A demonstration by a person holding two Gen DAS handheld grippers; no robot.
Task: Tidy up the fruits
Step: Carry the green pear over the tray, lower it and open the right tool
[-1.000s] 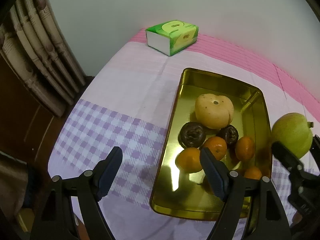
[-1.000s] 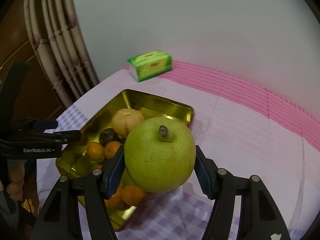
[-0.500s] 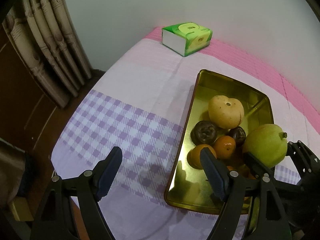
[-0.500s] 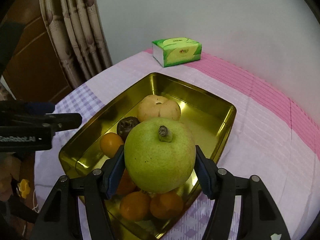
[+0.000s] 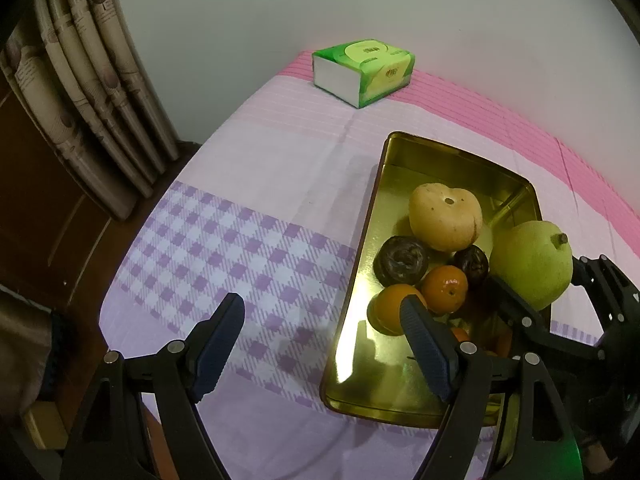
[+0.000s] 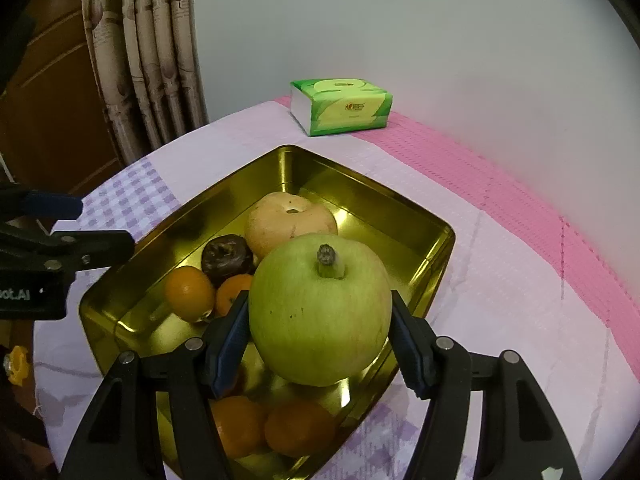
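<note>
Looking along your left gripper, you see its fingers spread with nothing between them, one over the checked cloth, the other over the near edge of the gold tray. The tray already holds a yellowish fruit, two dark fruits and several oranges. The green pear hangs above the tray's right side, pinched in your right gripper. A green tissue pack sits well apart by the wall; its print is too small to read.

Through the right wrist view, your right gripper presses both pads against the green pear, stem up, above the tray. Most of the sorting looks done; lowering and releasing this pear appears to remain. White lettering on the left gripper's body ends in "ot.AI".
</note>
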